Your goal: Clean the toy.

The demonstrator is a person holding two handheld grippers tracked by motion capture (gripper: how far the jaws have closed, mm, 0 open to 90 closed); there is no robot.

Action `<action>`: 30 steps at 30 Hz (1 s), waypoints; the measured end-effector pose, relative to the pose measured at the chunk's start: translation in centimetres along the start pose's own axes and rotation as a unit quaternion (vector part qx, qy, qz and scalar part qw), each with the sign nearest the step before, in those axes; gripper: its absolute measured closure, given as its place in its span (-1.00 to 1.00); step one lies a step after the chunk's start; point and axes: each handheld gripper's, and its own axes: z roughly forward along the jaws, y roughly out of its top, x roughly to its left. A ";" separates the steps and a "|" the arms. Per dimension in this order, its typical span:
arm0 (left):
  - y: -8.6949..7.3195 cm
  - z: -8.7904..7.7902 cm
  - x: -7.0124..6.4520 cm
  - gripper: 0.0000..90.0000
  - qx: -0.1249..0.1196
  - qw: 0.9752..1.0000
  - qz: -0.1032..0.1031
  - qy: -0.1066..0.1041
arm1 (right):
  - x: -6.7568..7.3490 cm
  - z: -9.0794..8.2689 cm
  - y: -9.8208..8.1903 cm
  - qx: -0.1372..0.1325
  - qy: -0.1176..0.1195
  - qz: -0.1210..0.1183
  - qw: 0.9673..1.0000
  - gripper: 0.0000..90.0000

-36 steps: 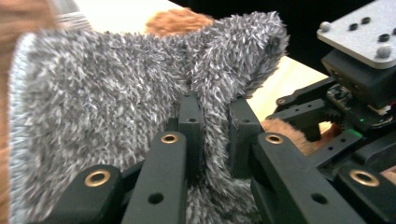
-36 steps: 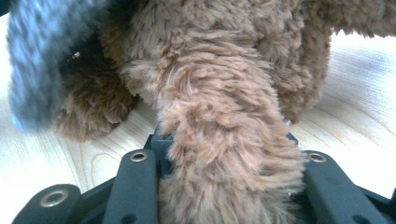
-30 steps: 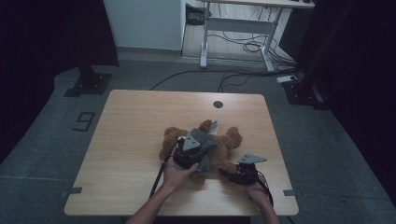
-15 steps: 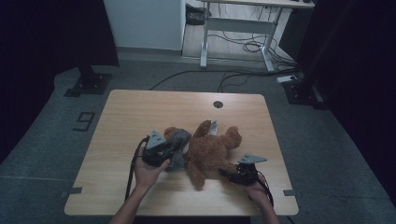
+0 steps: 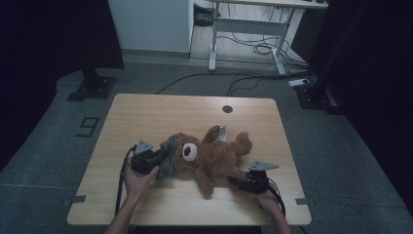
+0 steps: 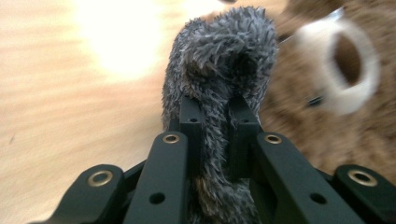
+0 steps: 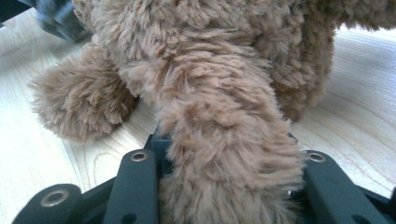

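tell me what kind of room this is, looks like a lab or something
Probably a lab or recording studio: a lone wooden table on grey carpet, black curtains at the sides, a metal-framed desk with loose cables behind.

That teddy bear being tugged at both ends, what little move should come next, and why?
Probably pull the left claw a little further out to the left. It is shut on a grey furry piece at the teddy bear's head, while the right claw pins a brown limb. The grey piece lies close against the head, so more pull seems needed.
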 end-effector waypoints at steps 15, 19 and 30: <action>5.9 -1.2 -8.2 0.76 -0.041 0.992 0.072 -0.090 | -0.2 0.0 0.0 -0.001 0.004 0.006 1.000 0.29; 7.4 1.6 -13.2 0.76 -0.020 0.986 0.107 -0.124 | -0.3 0.0 -0.1 -0.002 0.005 0.008 1.000 0.29; 6.1 9.0 -19.8 0.75 0.059 0.976 0.151 -0.144 | -0.4 -0.1 -0.2 -0.002 0.008 0.011 1.000 0.30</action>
